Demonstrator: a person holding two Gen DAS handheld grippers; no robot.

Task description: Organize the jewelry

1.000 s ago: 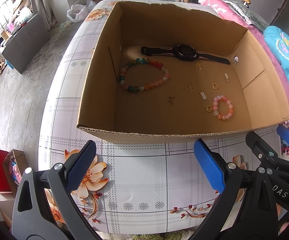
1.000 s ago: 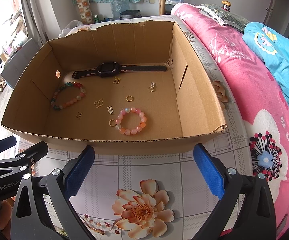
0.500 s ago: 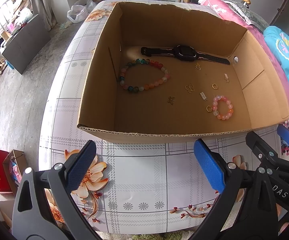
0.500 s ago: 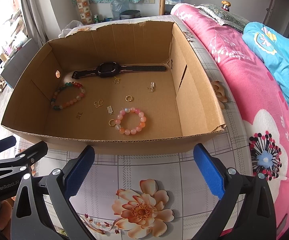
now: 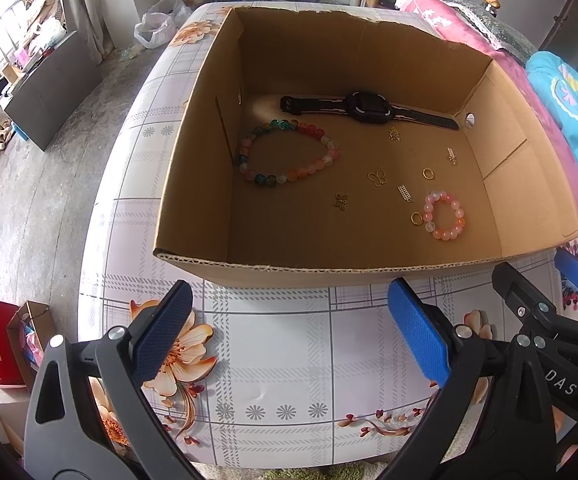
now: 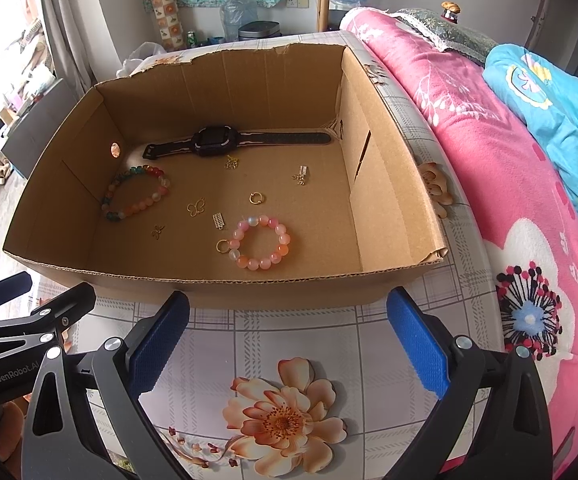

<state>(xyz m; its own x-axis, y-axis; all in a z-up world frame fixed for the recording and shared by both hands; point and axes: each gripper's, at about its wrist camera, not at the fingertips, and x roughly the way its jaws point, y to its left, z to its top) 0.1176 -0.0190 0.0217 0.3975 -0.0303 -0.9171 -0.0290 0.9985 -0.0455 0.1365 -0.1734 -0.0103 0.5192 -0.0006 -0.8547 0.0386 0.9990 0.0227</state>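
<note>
Both grippers hover over the flowered tablecloth (image 5: 289, 360) in front of the cardboard box (image 5: 193, 184), outside its near wall. The left gripper (image 5: 289, 336) has its blue pads spread wide with nothing between them; the right gripper (image 6: 289, 336) is likewise spread and empty. All the jewelry lies loose on the box floor. Reading left to right in the left wrist view: the multicolour bead bracelet (image 5: 289, 152) lies near the left wall; the black watch (image 5: 369, 108) lies flat along the far wall; a small butterfly charm (image 5: 341, 201) and a larger butterfly outline (image 5: 377, 177) sit mid-floor; a small flat bar charm (image 5: 405, 193) and a gold ring (image 5: 416, 218) follow, the ring just beside the pink bead bracelet (image 5: 444, 216); another gold ring (image 5: 428, 173) and two small gold pieces nearer the watch lie apart. The items are scattered rather than grouped, so this layout fits either unsorted pieces or pieces already gathered into the box. For any pick inside the box, lower the gripper over the near wall without striking it. Straddle a bracelet across its bead strand, not its whole loop. Rings and charms are thin and flat; close slowly with the pads low against the cardboard, or they may slide away.
</note>
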